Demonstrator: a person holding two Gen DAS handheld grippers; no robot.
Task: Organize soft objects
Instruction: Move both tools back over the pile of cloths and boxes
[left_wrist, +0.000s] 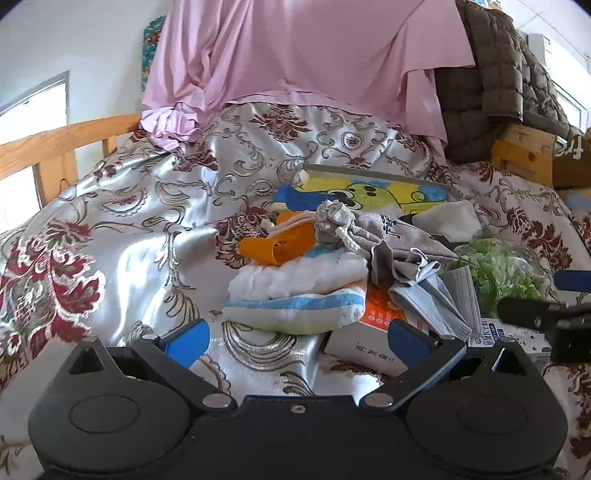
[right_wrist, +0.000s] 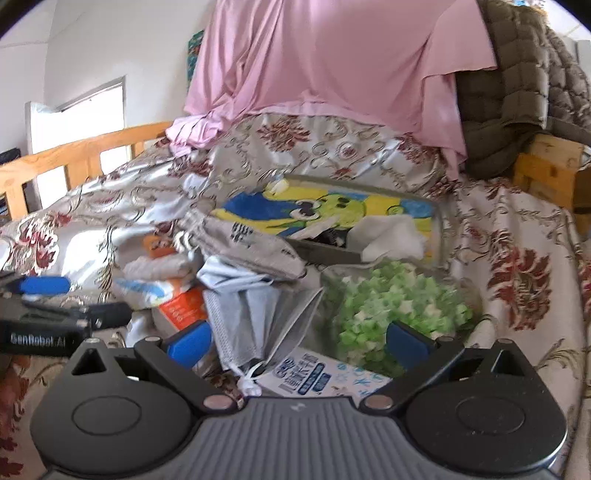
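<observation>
**Both jaws released over the bed pile**

My left gripper (left_wrist: 297, 341) hangs wide apart, empty, near the folded towel (left_wrist: 295, 295) on the bed (left_wrist: 110, 229). My right gripper (right_wrist: 297, 341) is spread too, over the grey masks (right_wrist: 240, 314). Pouch (left_wrist: 369, 229) lies atop the pile; green bag (right_wrist: 399, 314) right.

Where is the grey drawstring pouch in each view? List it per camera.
Left wrist: the grey drawstring pouch lies right of centre, atop the folded towels.
Right wrist: the pouch sits left of centre.
Shared landmark: the cartoon tray just behind it.
</observation>
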